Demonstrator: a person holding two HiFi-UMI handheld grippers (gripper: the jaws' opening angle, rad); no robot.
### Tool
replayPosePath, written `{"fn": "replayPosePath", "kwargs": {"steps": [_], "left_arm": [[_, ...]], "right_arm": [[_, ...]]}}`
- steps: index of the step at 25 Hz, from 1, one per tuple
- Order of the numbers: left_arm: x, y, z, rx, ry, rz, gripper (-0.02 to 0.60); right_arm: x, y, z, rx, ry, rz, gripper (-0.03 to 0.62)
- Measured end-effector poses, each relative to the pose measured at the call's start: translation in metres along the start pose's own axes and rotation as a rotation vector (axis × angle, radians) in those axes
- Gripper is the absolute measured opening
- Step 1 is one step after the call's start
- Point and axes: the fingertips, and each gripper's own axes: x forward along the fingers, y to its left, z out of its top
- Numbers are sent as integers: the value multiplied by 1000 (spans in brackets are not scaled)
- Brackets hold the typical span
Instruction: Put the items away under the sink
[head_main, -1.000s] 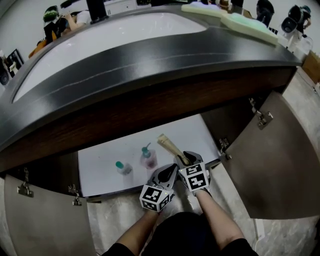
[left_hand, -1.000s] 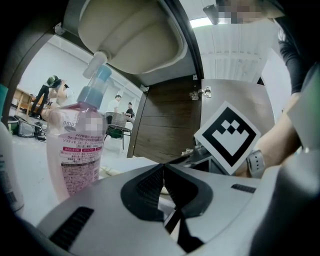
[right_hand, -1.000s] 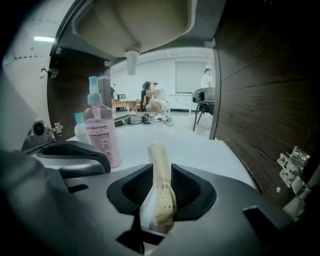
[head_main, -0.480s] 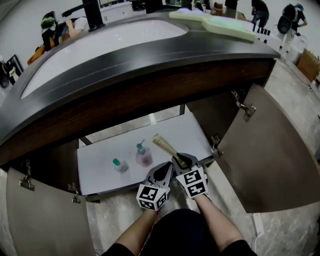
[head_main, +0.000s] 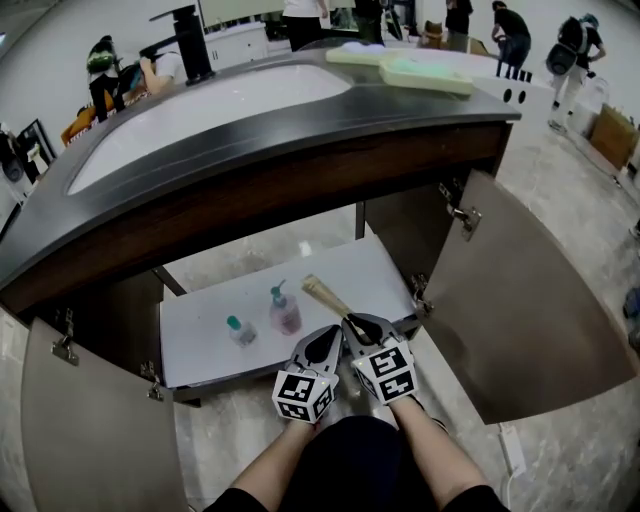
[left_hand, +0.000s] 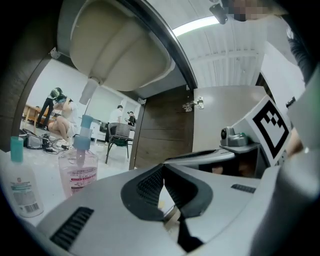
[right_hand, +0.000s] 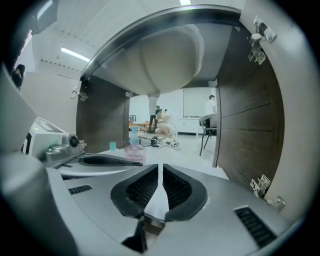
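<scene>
Inside, the white cabinet shelf (head_main: 200, 352) carries a small clear teal-capped bottle (head_main: 239, 331), a pink pump bottle (head_main: 285, 314) and a tan stick (head_main: 324, 294). At its front edge, the left gripper (head_main: 323, 344) holds its fingers together, empty. The right gripper (head_main: 361, 326) has just been closing its fingers to an empty slit.

My bare left forearm (head_main: 268, 468) and right forearm (head_main: 432, 455) rise side by side from the bottom centre. My grey left gripper with its marker cube (head_main: 326, 343) has its jaws pressed together, empty. My matching grey right gripper (head_main: 360, 325) tips slightly down. Its jaws have just been closing to a thin slit, with nothing between them.
</scene>
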Motion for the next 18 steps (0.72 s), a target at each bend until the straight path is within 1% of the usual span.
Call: {"fn": "replayPosePath", "kwargs": {"steps": [11,18], "left_arm": [[-24,-8,37,37,-52,52,8],[-33,-16,71,75,-90,64,8]], "right_arm": [[-30,25,34,6,-86,46,44],[-47,32,67,-3,-151,46,40]]}}
